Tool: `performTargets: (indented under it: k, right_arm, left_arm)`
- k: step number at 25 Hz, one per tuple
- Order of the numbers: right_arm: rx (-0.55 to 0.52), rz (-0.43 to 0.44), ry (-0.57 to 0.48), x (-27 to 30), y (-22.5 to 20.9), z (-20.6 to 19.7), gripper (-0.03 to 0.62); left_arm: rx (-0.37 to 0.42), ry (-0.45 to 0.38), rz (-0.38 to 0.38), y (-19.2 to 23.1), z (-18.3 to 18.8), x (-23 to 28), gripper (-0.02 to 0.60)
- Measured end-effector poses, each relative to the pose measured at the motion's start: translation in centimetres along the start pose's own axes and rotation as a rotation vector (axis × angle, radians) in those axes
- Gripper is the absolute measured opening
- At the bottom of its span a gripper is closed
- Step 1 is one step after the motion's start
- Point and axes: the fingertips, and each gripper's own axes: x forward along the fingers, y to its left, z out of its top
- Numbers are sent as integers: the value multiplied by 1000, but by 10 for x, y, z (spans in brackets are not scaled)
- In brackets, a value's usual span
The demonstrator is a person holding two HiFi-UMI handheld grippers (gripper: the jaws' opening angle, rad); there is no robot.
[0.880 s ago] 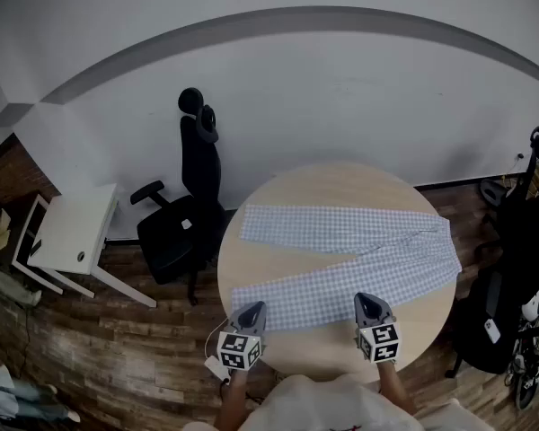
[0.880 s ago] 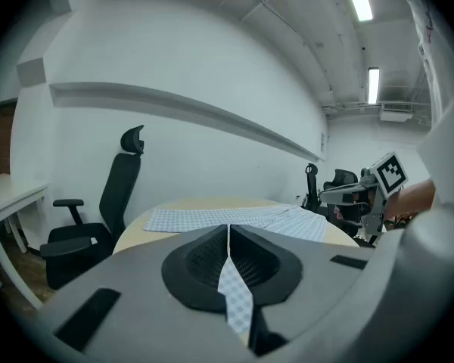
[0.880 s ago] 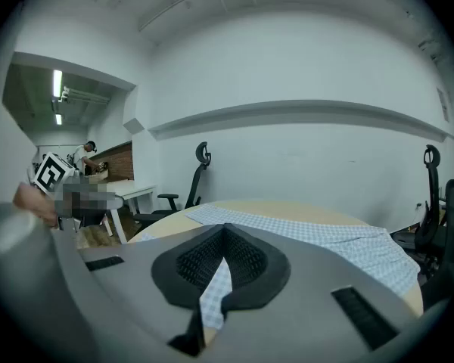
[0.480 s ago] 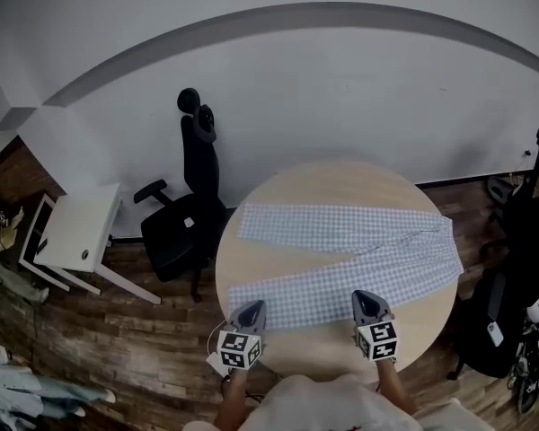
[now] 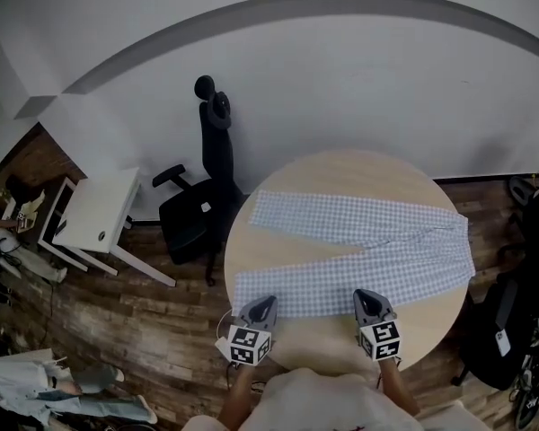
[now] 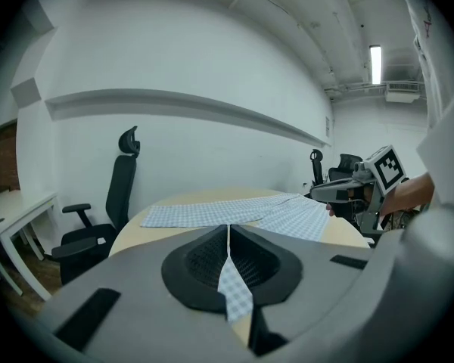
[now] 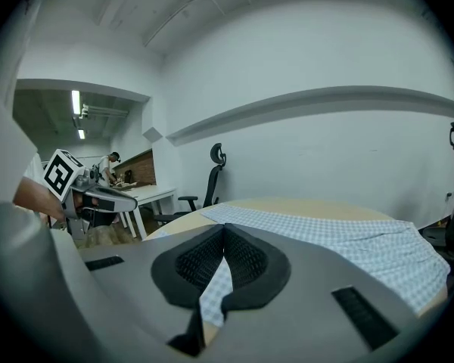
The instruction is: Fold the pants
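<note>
Pants [image 5: 359, 250], pale check, lie flat on the round table [image 5: 341, 173], waist toward the right edge, the two legs splayed leftward in a narrow V. The near leg runs along the table edge closest to me. My left gripper [image 5: 261, 303] has its jaws closed on the near edge of that leg close to the hem; its own view shows a strip of checked cloth pinched between the pads. My right gripper [image 5: 366, 296] is clamped the same way further along that edge, nearer the seat, also with cloth between its pads. Both point slightly downward, low over the tabletop. Two grips apart on one edge should keep it taut so the leg comes up as one sheet; I judge the next step is carrying it across onto the far leg. Fold not yet made.
</note>
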Motion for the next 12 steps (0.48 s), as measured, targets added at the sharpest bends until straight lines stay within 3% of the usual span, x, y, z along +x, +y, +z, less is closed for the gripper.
performTargets:
  k: [12]
  right_arm:
    - [7,11,4,11,-7,-1,29]
  left_arm:
    - [24,10,-3,5,4,6,38]
